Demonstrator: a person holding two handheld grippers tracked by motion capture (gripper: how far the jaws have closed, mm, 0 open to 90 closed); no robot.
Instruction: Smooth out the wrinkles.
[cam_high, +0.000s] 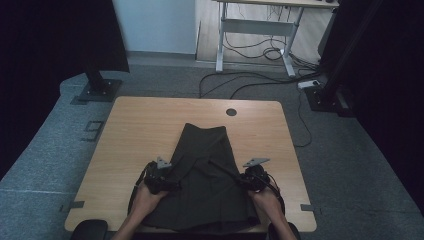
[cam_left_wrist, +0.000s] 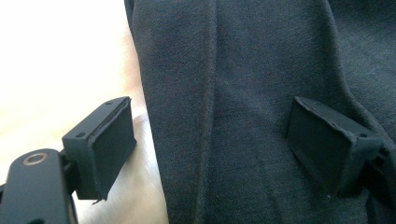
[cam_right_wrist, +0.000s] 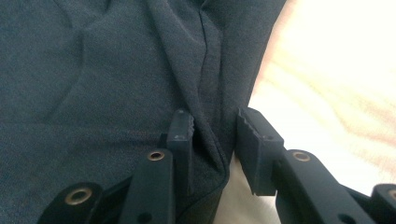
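I have both forearms coming in from the near edge of the wooden table (cam_high: 130, 125), one hand on each gripper, both low over the dark grey garment (cam_high: 205, 170) that lies lengthwise down the middle of the tabletop, narrow end away from me and wide end at the near edge. My left gripper (cam_high: 165, 184) sits at the garment's left side; in the left gripper view its jaws stand wide apart, one pad over bare wood beside the cloth's edge and the other over the fabric, with a pressed seam (cam_left_wrist: 210, 93) running between them and nothing pinched. My right gripper (cam_high: 248, 179) is at the garment's right edge; in the right gripper view its jaws are much closer together, with a raised fold (cam_right_wrist: 208, 135) of the hem standing in the gap, touching one pad, though I cannot tell if the other pad presses it. A round cable hole (cam_high: 231, 112) sits near the far edge, well apart from the cloth. Bare wood lies open on both sides. Beyond the table are two stand bases (cam_high: 100, 91) and loose cables (cam_high: 250, 80) on the grey floor.
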